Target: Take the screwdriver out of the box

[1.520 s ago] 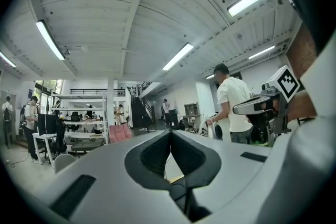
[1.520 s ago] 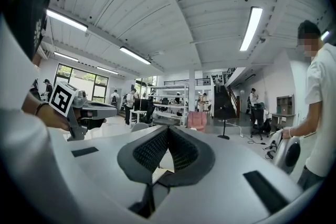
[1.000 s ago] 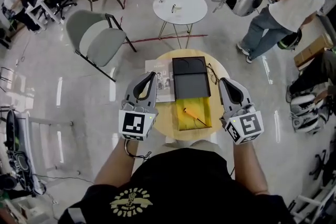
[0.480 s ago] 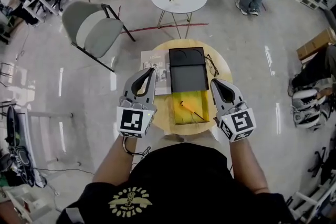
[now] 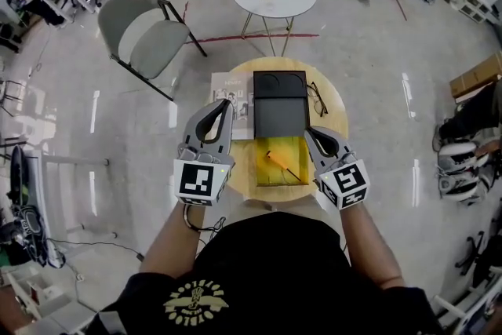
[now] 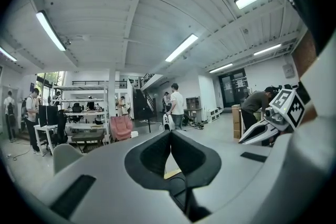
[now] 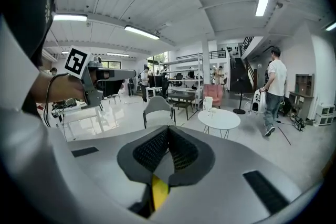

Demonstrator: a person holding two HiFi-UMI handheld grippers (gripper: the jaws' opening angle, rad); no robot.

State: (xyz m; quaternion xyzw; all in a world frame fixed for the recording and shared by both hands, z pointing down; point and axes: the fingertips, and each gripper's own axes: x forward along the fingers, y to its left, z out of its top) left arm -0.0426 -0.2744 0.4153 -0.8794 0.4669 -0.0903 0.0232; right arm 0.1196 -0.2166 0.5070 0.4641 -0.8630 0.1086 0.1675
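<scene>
i'm holding both claws over the near edge of the round table [image 5: 331, 121], left gripper [image 5: 225, 103] at nine o'clock of the yellow box [image 5: 260, 169], right gripper [image 5: 308, 132] at three, each pinched tight and carrying nothing. the screwdriver [image 5: 284, 165] is lying diagonally inside. i'm worrying that going in with closed tips risks nudging the box wall or shoving the tool under the lid [image 5: 280, 110] at twelve.

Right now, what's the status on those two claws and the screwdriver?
Left gripper shut, empty, left of the box. Right gripper shut, empty, at its right edge. Screwdriver lying in the open box, untouched. Nothing over it.
</scene>
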